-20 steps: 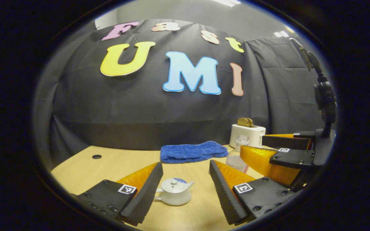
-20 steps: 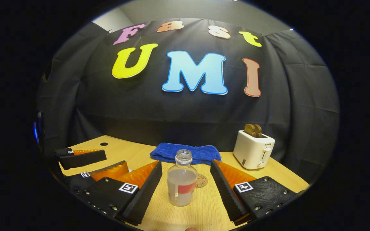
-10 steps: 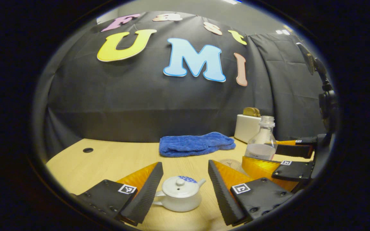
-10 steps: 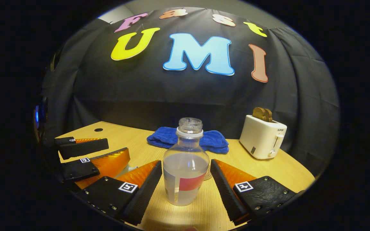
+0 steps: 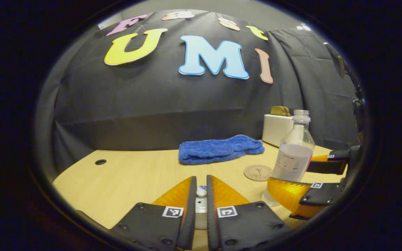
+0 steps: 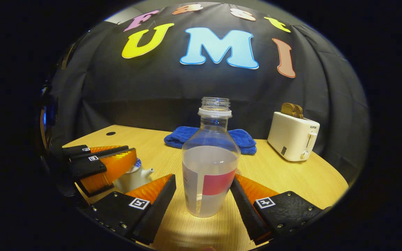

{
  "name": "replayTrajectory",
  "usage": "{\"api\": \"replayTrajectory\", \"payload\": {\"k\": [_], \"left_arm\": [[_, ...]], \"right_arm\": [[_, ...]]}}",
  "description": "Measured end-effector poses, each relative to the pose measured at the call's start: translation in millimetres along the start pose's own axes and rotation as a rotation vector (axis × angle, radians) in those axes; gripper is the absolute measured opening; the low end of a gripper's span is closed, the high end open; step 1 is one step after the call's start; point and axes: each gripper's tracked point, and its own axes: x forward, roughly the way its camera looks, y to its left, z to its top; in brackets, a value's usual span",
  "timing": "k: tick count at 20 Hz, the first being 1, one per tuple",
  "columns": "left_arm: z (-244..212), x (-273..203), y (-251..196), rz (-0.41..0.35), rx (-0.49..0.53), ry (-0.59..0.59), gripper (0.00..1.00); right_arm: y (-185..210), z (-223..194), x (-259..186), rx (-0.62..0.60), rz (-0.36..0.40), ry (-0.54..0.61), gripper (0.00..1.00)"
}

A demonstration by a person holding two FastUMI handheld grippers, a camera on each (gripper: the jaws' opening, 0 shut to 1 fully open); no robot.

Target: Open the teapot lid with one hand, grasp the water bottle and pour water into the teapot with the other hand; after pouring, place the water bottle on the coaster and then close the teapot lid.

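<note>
Standing upright, water bottle [image 6: 210, 164], mouth up

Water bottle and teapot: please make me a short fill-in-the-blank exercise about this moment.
1. The water bottle has no ____ on its neck.
2. The left gripper is shut on the teapot lid's ____.
3. The blue towel lies ____ the bottle.
4. The right gripper is ____.

Missing words: cap; knob; behind; open

Black cloth wall [image 6: 194, 90] behind a light wooden table [image 5: 127, 174], grey ceiling above.
</note>
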Motion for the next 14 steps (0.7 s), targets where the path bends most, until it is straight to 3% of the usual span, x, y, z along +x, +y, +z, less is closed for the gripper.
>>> {"api": "replayTrajectory", "payload": {"k": [1,4,5,14], "left_arm": [[-1.6,0.6,-1.5,-0.003,-0.008,-0.004,0.25],[0.4,1.1,0.7,-0.01,-0.045,-0.028,0.22],[-0.8,1.5,-1.1,-0.016,-0.069,-0.034,0.14],[22.3,-10.5,2.2,-0.024,-0.08,-0.101,0.14]], "right_arm": [[0.2,0.3,0.7,0.002,0.0,-0.003,0.95],[2.4,-1.3,2.3,0.02,0.009,-0.008,0.94],[2.5,-0.7,2.9,0.02,0.009,-0.014,0.94],[0.1,7.5,3.0,0.051,0.007,-0.065,0.94]]}}
